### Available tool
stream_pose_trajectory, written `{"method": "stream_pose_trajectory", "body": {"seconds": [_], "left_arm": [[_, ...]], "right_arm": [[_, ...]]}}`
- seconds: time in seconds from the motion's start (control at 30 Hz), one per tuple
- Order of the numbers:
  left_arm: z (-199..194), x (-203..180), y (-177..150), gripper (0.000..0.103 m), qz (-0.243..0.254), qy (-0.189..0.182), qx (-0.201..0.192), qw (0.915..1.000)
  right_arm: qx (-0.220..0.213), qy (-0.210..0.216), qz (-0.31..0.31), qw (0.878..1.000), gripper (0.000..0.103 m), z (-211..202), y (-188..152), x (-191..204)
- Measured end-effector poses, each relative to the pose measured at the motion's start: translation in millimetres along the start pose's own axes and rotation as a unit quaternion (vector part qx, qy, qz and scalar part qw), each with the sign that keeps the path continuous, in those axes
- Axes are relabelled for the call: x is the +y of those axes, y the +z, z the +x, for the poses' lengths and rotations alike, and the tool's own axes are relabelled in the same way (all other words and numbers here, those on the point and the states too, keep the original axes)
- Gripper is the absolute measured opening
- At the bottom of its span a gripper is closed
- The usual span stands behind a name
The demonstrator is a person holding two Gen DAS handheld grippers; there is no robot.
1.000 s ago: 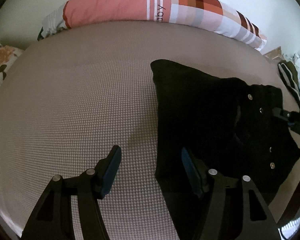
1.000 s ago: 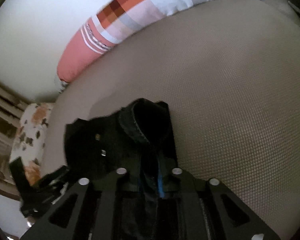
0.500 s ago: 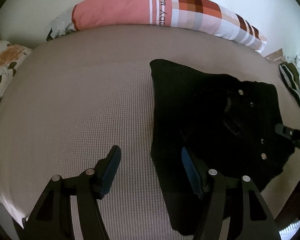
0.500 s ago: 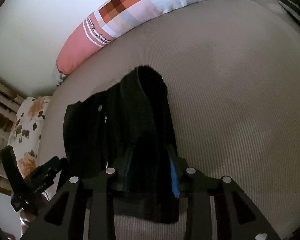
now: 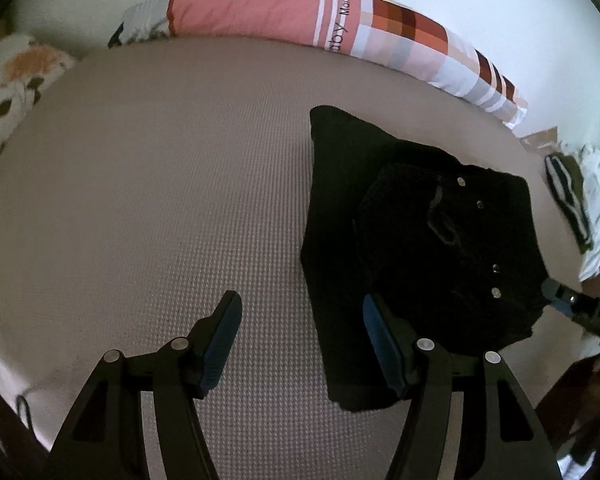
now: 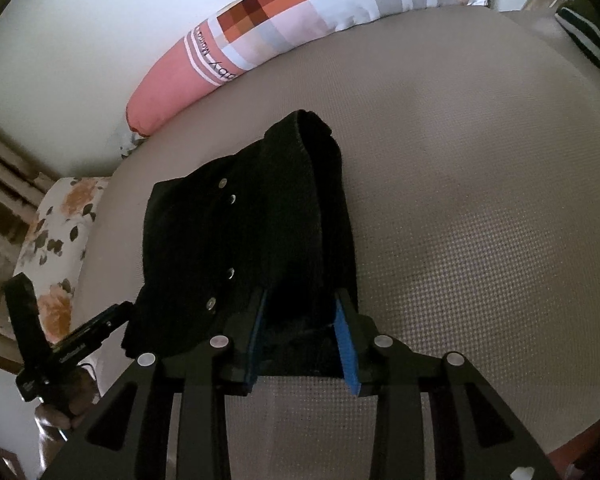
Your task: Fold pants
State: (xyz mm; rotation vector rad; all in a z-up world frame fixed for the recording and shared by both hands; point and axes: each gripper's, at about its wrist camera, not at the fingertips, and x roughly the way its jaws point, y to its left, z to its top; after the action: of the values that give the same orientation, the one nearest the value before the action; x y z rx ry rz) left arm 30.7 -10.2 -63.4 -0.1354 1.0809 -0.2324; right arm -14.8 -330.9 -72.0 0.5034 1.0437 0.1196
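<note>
Black pants (image 5: 420,240) with metal snaps lie folded in a pile on the beige bed. My left gripper (image 5: 300,316) is open and empty, just left of the pile's near edge, its right finger over the cloth. My right gripper (image 6: 302,316) is open, its blue pads on either side of the pants' (image 6: 260,232) near folded edge, which lies between the jaws without being pinched. The right gripper's tip also shows at the pile's right edge in the left wrist view (image 5: 560,300).
A long pink and checked bolster (image 5: 340,28) lies along the far wall. A floral pillow (image 6: 60,240) sits at the bed's left end. Striped and white clothes (image 5: 580,200) lie at the right. The mattress (image 5: 140,200) is bare left of the pants.
My right gripper has opened and let go of the pants fold, then drawn back a little. The pants have settled flat. My left gripper has pulled back slightly, still open.
</note>
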Motion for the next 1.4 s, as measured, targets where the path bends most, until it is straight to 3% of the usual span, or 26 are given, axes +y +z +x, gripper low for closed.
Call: {"method": "stream_pose_trajectory", "body": {"seconds": [0.1,0.27,0.53,0.73,1.0,1.1,1.4], "left_arm": [[0,4,-2,0.064,-0.016,-0.015,0.007,0.9997],[-1,5,-2,0.064,-0.023,-0.025,0.012,0.9994],[-3,1,0,0.064,-0.013,-0.026,0.017,0.9994],[7,-4,-12,0.064,0.019,0.0,0.037,0.9991],[21,7,-17,0.08,0.006,-0.01,0.033,0.9994],[21,7,-17,0.081,0.011,-0.014,0.026,0.9995],[9,15,-7,0.081,-0.018,-0.045,0.02,0.9986]], "right_arm": [[0.0,0.007,0.006,1.0,0.03,0,0,-2],[-0.004,-0.001,0.006,1.0,0.014,-3,1,-4],[-0.015,-0.018,-0.01,1.0,0.012,-22,-4,8],[-0.004,-0.043,-0.021,0.999,0.012,-15,-11,5],[0.011,-0.055,-0.013,0.998,0.012,4,-13,-5],[0.015,-0.052,-0.014,0.998,0.013,4,-12,-5],[-0.008,-0.06,-0.033,0.998,0.036,-11,-5,3]]}}
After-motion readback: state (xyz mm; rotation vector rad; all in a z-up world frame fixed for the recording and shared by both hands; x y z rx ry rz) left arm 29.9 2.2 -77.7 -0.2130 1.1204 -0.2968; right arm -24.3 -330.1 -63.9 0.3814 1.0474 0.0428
